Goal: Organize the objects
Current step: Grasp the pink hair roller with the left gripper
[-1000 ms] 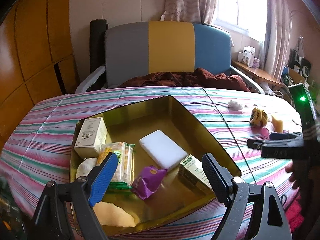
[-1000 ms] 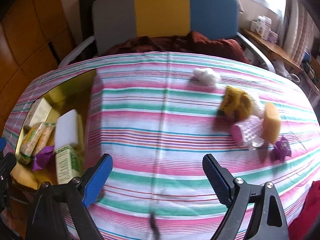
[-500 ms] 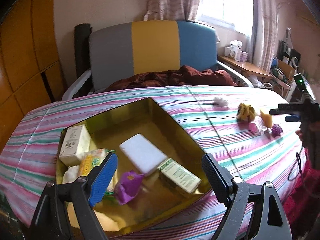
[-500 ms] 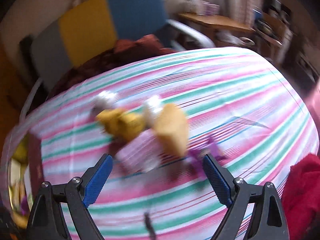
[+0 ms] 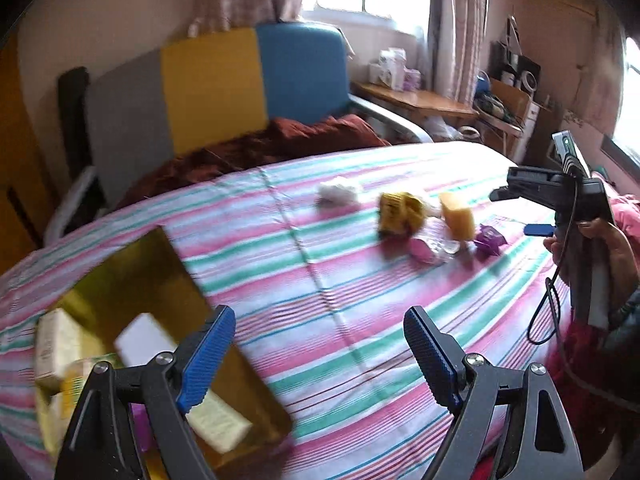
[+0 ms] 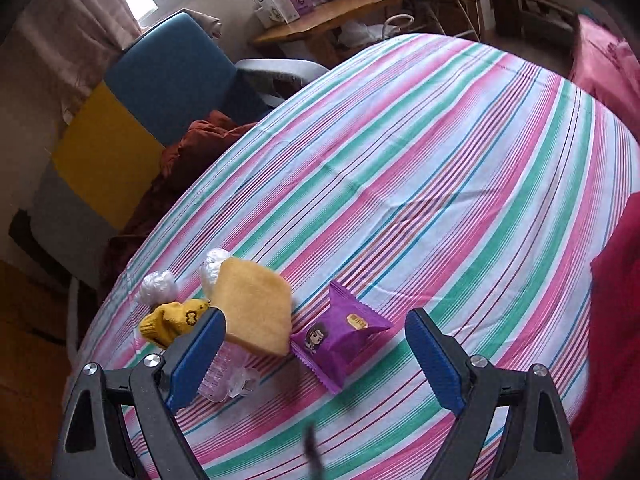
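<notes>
Both empty, wide-open tongs (image 5: 316, 354) (image 6: 316, 354) swung from tray (image 5: 256, 392) over bare cloth (image 6: 440, 184) toward purple packet (image 6: 340, 336).

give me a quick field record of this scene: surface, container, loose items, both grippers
surface: striped tablecloth
container: gold tray at the left, holding a white block and small boxes
loose items: purple snack packet, tan sponge, yellow sock, clear pink-tinted piece, white plastic wad
right gripper: open, empty, packet lying between its fingers in the view
left gripper: open, empty, above the cloth beside the tray
not yet in tray: all five loose items
</notes>
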`<state>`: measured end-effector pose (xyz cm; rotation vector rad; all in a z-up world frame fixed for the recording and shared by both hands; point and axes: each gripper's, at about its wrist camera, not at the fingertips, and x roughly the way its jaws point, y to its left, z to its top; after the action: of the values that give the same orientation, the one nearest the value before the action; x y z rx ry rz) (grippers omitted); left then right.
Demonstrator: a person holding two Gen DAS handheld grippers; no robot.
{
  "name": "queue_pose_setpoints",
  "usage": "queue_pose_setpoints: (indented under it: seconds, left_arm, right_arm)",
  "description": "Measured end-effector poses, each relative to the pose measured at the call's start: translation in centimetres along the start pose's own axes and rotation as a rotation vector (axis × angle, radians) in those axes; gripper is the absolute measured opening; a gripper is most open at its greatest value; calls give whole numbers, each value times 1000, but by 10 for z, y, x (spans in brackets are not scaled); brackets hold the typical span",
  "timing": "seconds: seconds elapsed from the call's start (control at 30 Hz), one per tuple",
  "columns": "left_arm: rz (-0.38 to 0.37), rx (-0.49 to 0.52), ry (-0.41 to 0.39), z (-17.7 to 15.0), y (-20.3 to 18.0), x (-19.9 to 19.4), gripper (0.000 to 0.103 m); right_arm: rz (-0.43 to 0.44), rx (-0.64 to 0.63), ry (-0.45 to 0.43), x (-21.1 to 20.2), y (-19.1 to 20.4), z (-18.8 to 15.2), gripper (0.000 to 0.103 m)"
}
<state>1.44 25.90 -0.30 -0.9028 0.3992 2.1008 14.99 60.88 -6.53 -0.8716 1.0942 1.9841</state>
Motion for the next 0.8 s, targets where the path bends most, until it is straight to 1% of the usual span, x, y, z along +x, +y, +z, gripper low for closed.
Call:
queue_pose_setpoints:
  seconds: [0.13, 0.27, 0.43, 0.6, 0.8]
  left_arm:
    - [-29, 33, 37, 12, -24, 29, 85]
    - [-57, 72, 73, 24, -46, 58, 80]
    - [-95, 117, 108, 39, -71, 96, 80]
    - [-125, 141, 143, 51, -90, 134, 80]
    - [-158, 182, 139, 63, -107, 170, 80]
  right_arm:
    - [21, 7, 25, 3, 0, -1, 93]
    - [44, 26, 28, 1, -4, -1, 93]
    - [85, 73, 47, 2, -10, 0, 93]
    - [114, 61, 59, 2, -7, -1, 93]
    - [136, 38, 69, 3, -1, -1, 93]
